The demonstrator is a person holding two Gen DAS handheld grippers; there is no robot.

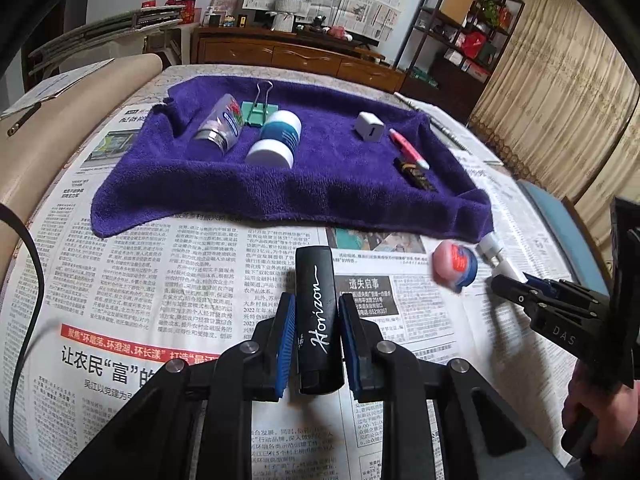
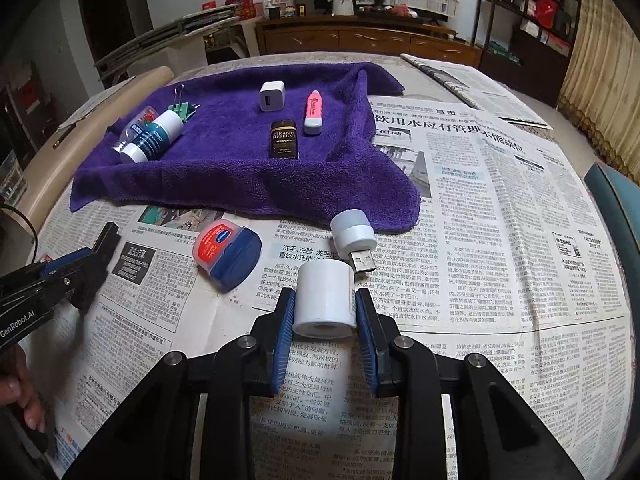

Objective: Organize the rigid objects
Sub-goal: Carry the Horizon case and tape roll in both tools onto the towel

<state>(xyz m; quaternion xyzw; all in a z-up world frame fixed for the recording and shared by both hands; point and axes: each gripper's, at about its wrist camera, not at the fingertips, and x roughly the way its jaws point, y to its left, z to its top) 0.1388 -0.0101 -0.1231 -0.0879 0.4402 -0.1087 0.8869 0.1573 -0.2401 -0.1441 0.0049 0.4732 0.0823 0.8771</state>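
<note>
My left gripper (image 1: 317, 312) is shut on a black "Horizon" tube (image 1: 318, 320), held above the newspaper; it also shows in the right wrist view (image 2: 86, 268). My right gripper (image 2: 325, 300) is shut on a white cylinder (image 2: 325, 300). A purple towel (image 1: 280, 188) holds a clear bottle (image 1: 220, 124), a green binder clip (image 1: 260, 110), a white-capped blue bottle (image 1: 276, 140), a white charger cube (image 1: 369, 126), a pink highlighter (image 1: 408, 148) and a dark small box (image 1: 416, 174). A red-and-blue Vaseline tub (image 2: 226, 252) and a USB night light (image 2: 354, 240) lie on the newspaper.
Newspaper (image 2: 500, 200) covers the table. A beige chair back (image 1: 60, 140) stands at the left, a blue chair (image 2: 616, 200) at the right. A wooden sideboard (image 2: 360, 38) and shelves (image 2: 532, 12) stand behind.
</note>
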